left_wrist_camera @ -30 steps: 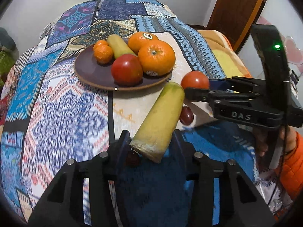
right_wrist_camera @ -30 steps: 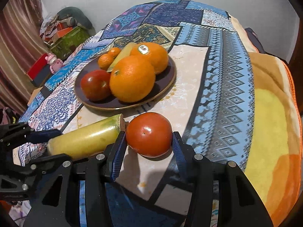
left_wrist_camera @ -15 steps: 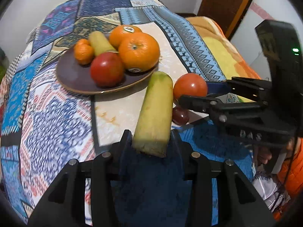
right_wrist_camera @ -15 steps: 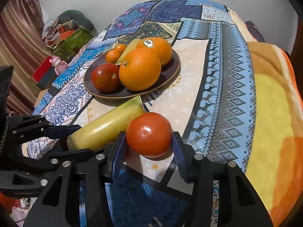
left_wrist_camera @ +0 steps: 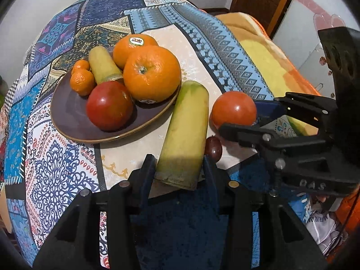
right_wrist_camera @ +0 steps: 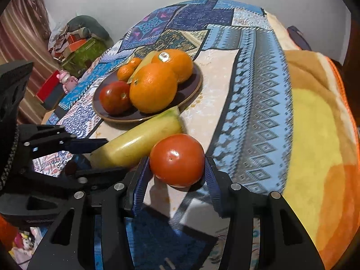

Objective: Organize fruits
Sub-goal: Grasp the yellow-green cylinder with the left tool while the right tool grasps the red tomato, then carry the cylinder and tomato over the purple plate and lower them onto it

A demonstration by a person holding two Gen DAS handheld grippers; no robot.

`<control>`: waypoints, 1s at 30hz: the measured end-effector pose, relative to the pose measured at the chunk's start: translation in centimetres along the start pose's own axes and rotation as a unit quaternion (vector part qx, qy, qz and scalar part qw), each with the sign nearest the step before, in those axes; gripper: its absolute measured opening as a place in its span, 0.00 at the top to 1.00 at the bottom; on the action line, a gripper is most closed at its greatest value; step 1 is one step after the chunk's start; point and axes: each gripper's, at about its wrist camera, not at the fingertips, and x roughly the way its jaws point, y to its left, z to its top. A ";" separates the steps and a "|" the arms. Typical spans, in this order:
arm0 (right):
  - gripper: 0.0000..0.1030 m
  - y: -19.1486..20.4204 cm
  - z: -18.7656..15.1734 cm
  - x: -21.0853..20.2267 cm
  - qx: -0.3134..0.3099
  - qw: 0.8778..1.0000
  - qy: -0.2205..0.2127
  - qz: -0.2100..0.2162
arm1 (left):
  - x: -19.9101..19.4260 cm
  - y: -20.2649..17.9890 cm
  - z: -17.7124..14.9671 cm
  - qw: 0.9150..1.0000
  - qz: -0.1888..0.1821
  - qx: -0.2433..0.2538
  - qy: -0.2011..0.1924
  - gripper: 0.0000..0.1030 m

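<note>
My left gripper (left_wrist_camera: 178, 164) is shut on the near end of a yellow-green fruit stick (left_wrist_camera: 186, 130); the far end reaches the rim of the brown plate (left_wrist_camera: 67, 121). On the plate lie two oranges (left_wrist_camera: 151, 74), two small mandarins (left_wrist_camera: 82, 82), a red tomato (left_wrist_camera: 110, 105) and another yellow-green stick (left_wrist_camera: 103, 65). Just right of the stick, my right gripper (right_wrist_camera: 177, 168) is shut on a second red tomato (right_wrist_camera: 177, 159), low over the cloth. The right wrist view shows the left gripper (right_wrist_camera: 99, 156) with its stick (right_wrist_camera: 139, 141) beside the plate (right_wrist_camera: 193, 90).
A small dark red fruit (left_wrist_camera: 213, 149) lies on the patterned tablecloth (left_wrist_camera: 56, 168) between the two grippers. An orange and yellow blanket (right_wrist_camera: 315, 135) covers the table's right side. Boxes and clutter (right_wrist_camera: 76, 47) sit on the floor at far left.
My left gripper has carried the yellow-green stick toward the plate and swung it more upright in view, so its far end now meets the rim. The right gripper still grips the tomato, barely moved.
</note>
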 end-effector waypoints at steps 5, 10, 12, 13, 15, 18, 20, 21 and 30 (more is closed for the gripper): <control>0.56 -1.5 1.1 0.0 0.014 1.000 -0.009 -0.014 | -1.8 0.6 -0.2 1.000 0.009 -0.002 -0.023 0.56; 0.56 -2.4 2.8 0.7 0.025 0.999 -0.016 -0.027 | -1.8 1.7 0.5 0.999 0.004 -0.021 -0.033 0.55; 0.56 -2.2 3.4 1.2 0.024 0.999 -0.016 -0.028 | -1.5 1.9 0.9 0.999 -0.008 -0.028 -0.033 0.55; 0.56 -2.2 3.6 1.4 0.021 0.999 -0.014 -0.030 | -1.2 1.8 1.1 0.999 -0.011 -0.030 -0.033 0.55; 0.56 -1.8 3.8 1.6 0.011 0.999 -0.014 -0.040 | -0.8 1.8 1.5 0.999 -0.017 -0.029 -0.034 0.54; 0.56 -1.9 3.9 1.6 0.008 0.999 -0.010 -0.032 | -0.3 1.7 1.9 0.999 -0.027 -0.030 -0.032 0.53; 0.56 -1.9 3.7 1.7 0.008 1.000 -0.005 -0.017 | 0.1 1.7 2.0 0.999 -0.033 -0.031 -0.028 0.53; 0.56 -1.8 3.6 1.7 0.005 1.000 -0.003 -0.010 | 0.3 1.6 2.0 0.999 -0.035 -0.031 -0.025 0.53; 0.56 -0.6 2.5 1.3 -0.009 1.000 0.006 0.013 | 0.4 2.3 0.4 0.997 -0.050 -0.054 -0.027 0.58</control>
